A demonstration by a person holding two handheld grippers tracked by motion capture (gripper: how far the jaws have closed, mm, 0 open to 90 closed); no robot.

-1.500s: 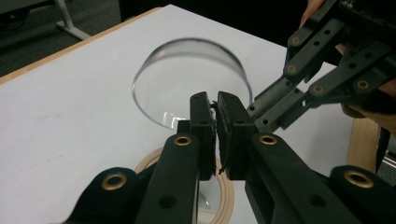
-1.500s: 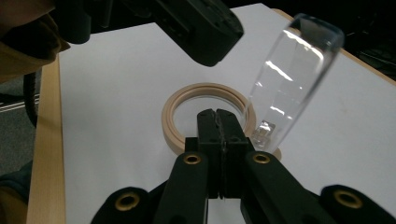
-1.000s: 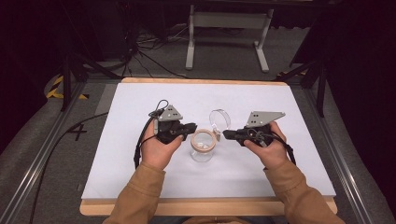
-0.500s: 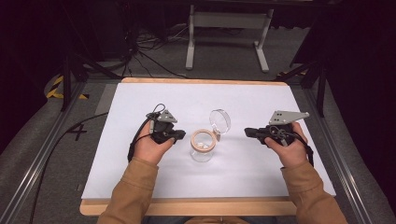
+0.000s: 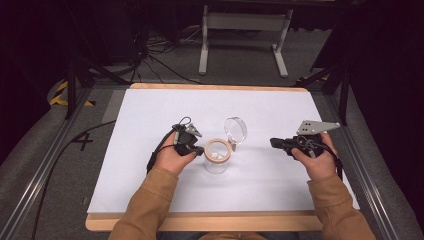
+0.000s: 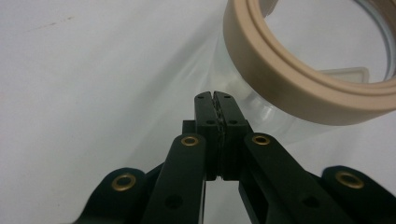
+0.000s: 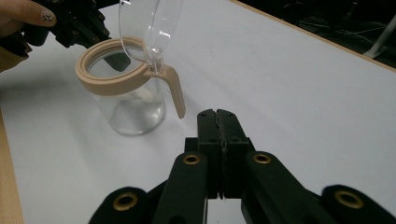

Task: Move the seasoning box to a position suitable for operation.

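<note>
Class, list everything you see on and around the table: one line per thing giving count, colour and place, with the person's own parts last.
Glass jar: one, clear with a tan rim, centre of the table, between the grippers.
Hinged lid: one, clear, standing open at the jar's far side.
Table: one, white top with a wooden edge.
Metal stand: one, grey, on the floor beyond the table.
Cables: several, black, on the floor at the far left.
Left gripper: one, black, jaws shut and empty, right beside the jar.
Right gripper: one, black, jaws shut and empty, well apart from the jar.
Sleeves: two, tan, coming in from the near edge.
</note>
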